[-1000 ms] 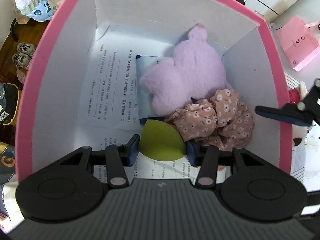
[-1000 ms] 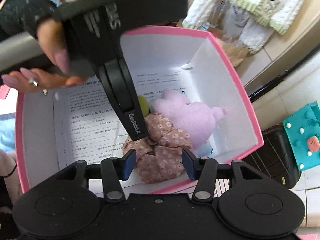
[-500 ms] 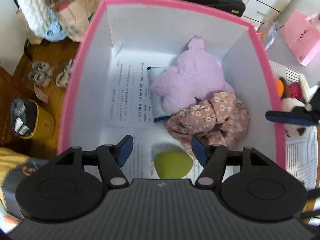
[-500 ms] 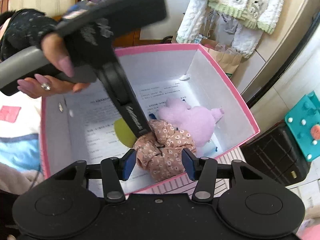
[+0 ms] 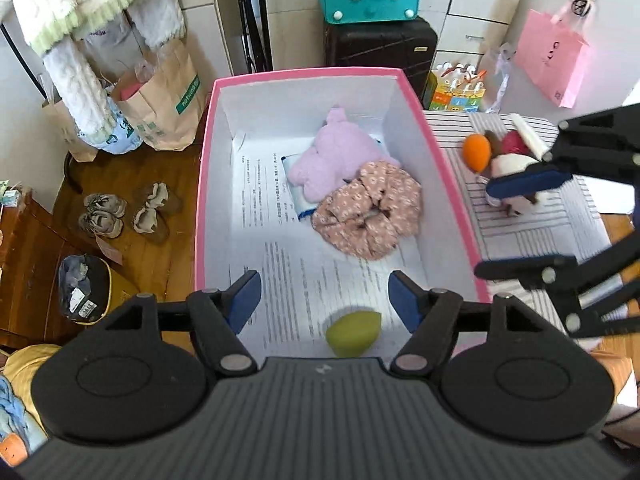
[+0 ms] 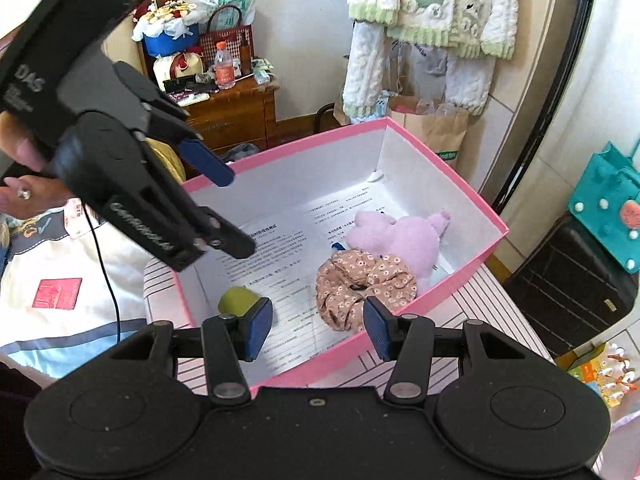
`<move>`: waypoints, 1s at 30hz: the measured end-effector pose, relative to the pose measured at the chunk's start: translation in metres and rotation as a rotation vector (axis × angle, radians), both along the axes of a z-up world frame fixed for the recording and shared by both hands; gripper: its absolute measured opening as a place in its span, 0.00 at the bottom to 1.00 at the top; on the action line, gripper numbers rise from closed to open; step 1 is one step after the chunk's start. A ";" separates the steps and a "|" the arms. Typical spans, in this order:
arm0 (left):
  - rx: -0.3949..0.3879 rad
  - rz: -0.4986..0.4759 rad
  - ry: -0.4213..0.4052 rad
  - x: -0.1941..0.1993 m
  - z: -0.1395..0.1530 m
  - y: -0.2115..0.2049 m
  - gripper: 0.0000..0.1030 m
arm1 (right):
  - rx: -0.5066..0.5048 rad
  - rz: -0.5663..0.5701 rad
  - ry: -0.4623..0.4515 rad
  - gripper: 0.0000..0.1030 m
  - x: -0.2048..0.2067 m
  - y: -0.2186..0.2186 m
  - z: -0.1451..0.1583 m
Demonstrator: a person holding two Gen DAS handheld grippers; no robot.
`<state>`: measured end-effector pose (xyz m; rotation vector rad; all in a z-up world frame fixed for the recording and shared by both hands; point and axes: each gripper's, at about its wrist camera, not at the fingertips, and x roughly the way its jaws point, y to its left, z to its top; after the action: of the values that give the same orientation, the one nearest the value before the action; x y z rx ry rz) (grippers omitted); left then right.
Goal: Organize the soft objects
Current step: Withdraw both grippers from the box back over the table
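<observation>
A pink box (image 5: 202, 184) lined with printed paper holds a purple plush (image 5: 340, 160), a floral scrunchie (image 5: 368, 216) and a green egg-shaped sponge (image 5: 352, 334). My left gripper (image 5: 324, 300) hovers above the box's near end. Its jaws are opening and nothing is between them; the sponge lies loose on the paper below. My right gripper (image 6: 318, 326) is open and empty over the box's near wall (image 6: 460, 280), with the scrunchie (image 6: 360, 284) and green sponge (image 6: 236, 300) beyond it. An orange sponge (image 5: 478, 152) and a red-and-white plush (image 5: 516, 168) lie on striped cloth beside the box.
Paper bags (image 5: 168, 108), shoes (image 5: 120, 212) and a small bin (image 5: 84, 288) are on the wooden floor to the left. A black suitcase (image 5: 380, 48) with a teal bag stands behind the box. Knitwear (image 6: 432, 8) hangs by the wall, near a wooden dresser (image 6: 236, 116).
The left gripper let go of the green sponge, which now lies in the box, then lifted away with its jaws spreading. The right gripper also pulled up and back.
</observation>
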<state>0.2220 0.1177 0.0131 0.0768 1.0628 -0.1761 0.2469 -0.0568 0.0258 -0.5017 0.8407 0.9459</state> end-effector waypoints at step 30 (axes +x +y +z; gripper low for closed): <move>0.065 -0.184 -0.151 -0.131 0.044 -0.084 0.82 | 0.136 -0.079 -0.100 0.61 -0.126 -0.103 0.049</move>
<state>0.0911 0.0340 0.0567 0.2435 0.9105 -0.2973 0.1204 -0.1595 0.0749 -0.3921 0.6962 0.8917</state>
